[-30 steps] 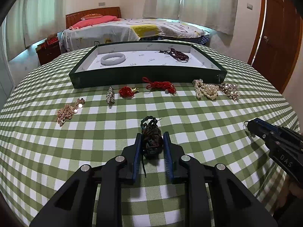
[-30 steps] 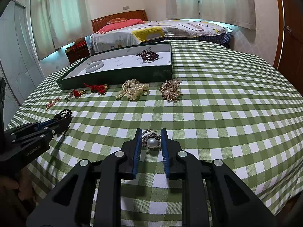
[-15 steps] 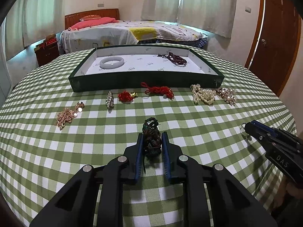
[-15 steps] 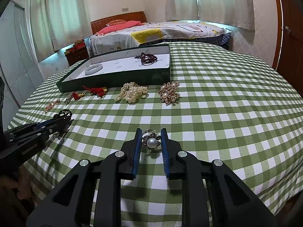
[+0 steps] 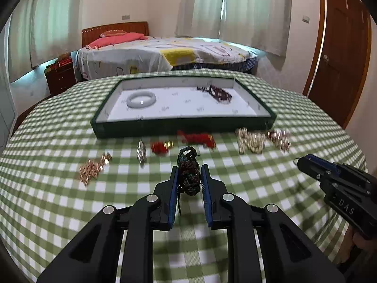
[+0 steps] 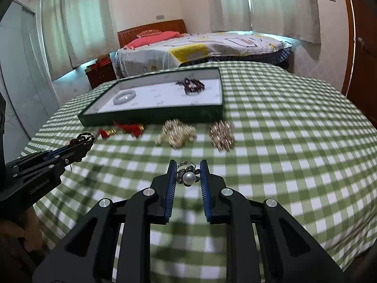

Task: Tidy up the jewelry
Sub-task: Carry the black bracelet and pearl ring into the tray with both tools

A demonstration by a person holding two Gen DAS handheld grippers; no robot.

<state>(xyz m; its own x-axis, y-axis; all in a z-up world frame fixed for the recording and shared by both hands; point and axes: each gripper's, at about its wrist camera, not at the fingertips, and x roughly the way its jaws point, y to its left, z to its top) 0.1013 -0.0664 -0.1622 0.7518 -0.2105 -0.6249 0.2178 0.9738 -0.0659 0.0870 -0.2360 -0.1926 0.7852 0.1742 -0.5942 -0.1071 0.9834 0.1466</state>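
The left gripper [image 5: 189, 176] is clamping a dark braided cord [image 5: 188, 176] between its blue pads, the cord's loop sticking out past the fingertips and a thin strand hanging below. The right gripper [image 6: 188, 175] is pinching a pearl ring [image 6: 188, 176] between its pads, the pearl facing the camera. Both are hanging above the surface [image 6: 294, 141], which is wearing a green checked cloth. Just beyond the left gripper, a row of pieces is lying on the cloth: a gold chain [image 5: 93, 168] at the left, a small silver piece [image 5: 141, 153], a red knot [image 5: 160, 146], a red string [image 5: 198, 138], a pearl heap [image 5: 251, 140] and a gold-and-pearl cluster [image 5: 279, 138] at the right. Behind the row a dark green tray [image 5: 183, 127] is sitting with its white floor showing; a pale bangle [image 5: 141, 99] is lying in its left part and a dark bead string [image 5: 218, 92] in its right part, well apart. Farther back a bed [image 5: 165, 54] is standing under curtained windows.
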